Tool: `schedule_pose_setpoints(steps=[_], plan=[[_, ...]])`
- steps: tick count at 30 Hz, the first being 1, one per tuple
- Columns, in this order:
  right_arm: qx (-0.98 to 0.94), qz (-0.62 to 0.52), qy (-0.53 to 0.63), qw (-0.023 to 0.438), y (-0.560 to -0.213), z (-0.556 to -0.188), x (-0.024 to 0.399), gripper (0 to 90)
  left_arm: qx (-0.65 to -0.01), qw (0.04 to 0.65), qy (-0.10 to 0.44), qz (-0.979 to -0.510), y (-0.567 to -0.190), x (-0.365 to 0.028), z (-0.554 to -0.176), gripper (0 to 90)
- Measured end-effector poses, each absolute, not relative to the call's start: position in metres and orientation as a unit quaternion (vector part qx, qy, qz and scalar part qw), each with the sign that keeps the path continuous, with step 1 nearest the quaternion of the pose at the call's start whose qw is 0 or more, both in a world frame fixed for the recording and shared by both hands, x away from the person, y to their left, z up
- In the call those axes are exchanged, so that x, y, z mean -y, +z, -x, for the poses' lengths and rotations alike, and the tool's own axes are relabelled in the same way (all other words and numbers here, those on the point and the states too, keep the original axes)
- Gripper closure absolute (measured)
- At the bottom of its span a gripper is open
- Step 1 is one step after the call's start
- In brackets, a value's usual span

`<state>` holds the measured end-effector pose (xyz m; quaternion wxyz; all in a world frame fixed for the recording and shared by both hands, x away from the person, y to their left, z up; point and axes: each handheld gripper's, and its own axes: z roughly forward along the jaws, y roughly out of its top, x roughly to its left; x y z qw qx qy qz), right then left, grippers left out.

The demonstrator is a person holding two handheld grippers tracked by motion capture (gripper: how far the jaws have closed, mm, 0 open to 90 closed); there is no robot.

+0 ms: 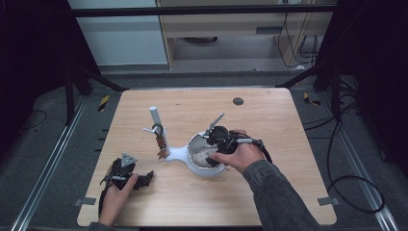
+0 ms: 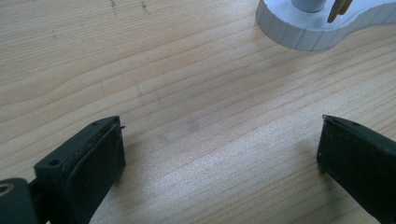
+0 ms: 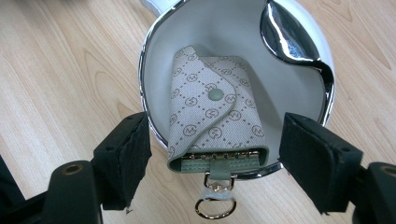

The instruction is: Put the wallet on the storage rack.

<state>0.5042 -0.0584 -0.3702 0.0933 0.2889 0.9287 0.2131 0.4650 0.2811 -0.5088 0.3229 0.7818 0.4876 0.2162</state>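
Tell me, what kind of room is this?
Probably a lab or workshop set up for filming, not a home. A bare wooden table stands inside a dark metal frame, loose cables trail over grey carpet, and a person's hand works a tool over a white dish.

Left hand [image 1: 115, 192] resting low at the near left, holding the left gripper [image 1: 144, 179] level, jaws spread wide apart with nothing between them. Right hand [image 1: 238, 156] reaching in from the near right, sleeved forearm angling up and left, tilting the right gripper [image 1: 210, 154] downward, jaws parted, pads [image 3: 133, 156] pressing on nothing.
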Motion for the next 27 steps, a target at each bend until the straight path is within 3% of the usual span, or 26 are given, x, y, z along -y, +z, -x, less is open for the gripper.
schedule_pose_setpoints(steps=[10, 27], plan=[[-0.924, -0.291, 0.228, 0.096, -0.365, -0.500, 0.064, 22.9, -0.487, 0.323, 0.216, -0.782, -0.509, -0.281, -0.465, 0.2], [-0.912, -0.291, 0.261, 0.123, -0.356, -0.490, 0.080, 7.9, -0.487, 0.323, 0.215, -0.782, -0.509, -0.281, -0.465, 0.1]])
